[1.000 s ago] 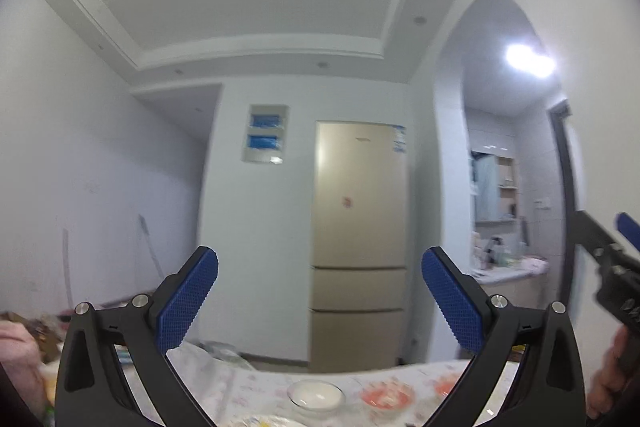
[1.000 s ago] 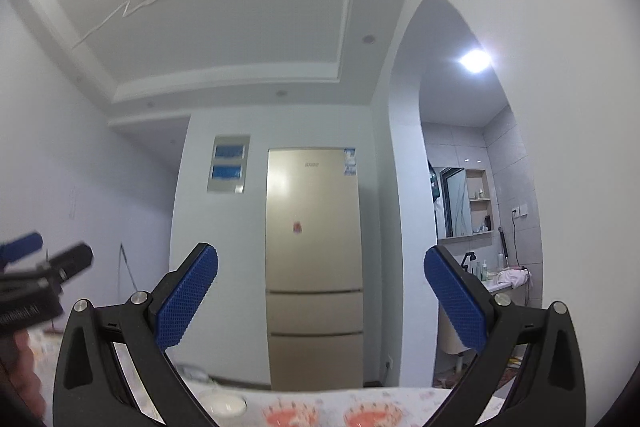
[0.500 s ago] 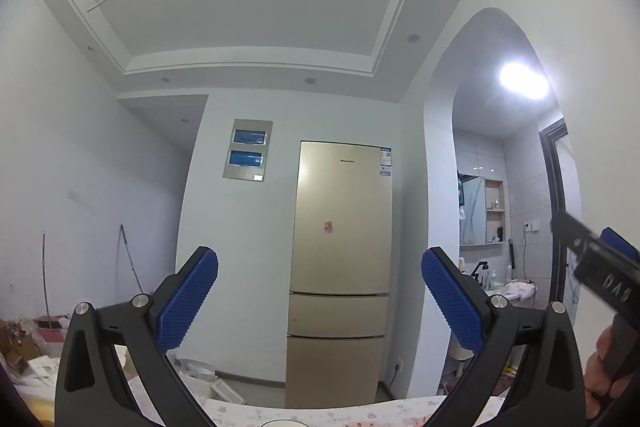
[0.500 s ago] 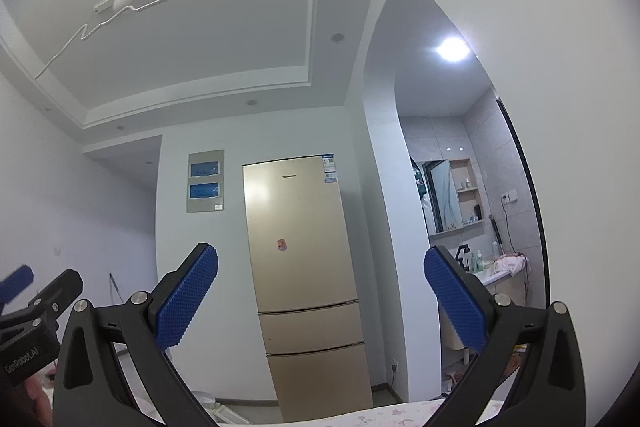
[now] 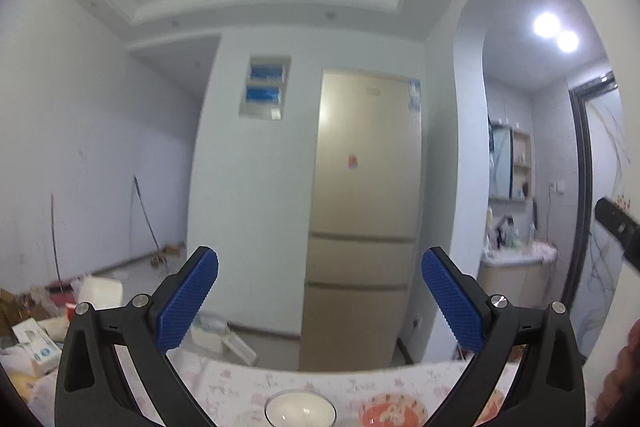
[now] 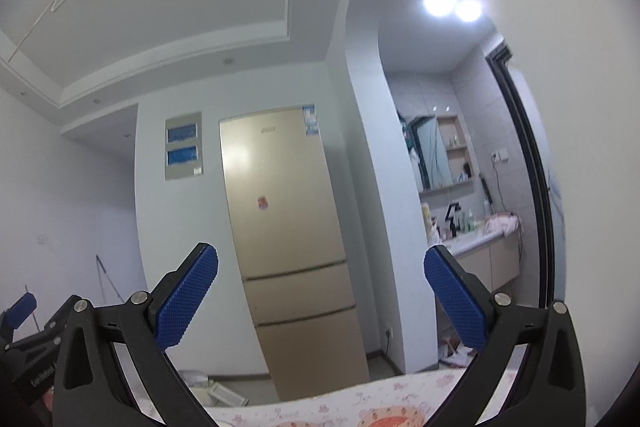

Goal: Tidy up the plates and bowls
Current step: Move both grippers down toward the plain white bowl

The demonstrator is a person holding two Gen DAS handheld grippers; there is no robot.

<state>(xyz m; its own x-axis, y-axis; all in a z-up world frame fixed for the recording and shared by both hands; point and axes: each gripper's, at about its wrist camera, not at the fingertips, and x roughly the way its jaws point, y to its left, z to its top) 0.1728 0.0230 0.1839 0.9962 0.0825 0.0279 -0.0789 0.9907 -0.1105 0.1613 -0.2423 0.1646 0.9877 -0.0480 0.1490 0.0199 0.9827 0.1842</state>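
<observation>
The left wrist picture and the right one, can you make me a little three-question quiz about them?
1. True or false: the left gripper holds a bowl.
2. Which dish sits lowest between the left gripper's blue fingers? A) small white round bowl B) red-patterned plate C) a glass cup
3. Fill in: across the room stands a tall gold ____.

Key: 1 false, both the left gripper and the right gripper are open and empty. 2 A. 3 fridge.

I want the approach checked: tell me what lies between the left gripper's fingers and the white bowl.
In the left wrist view, nothing lies between the open left gripper and the white bowl except bare floral tablecloth. An orange-patterned dish sits beside the bowl.
</observation>
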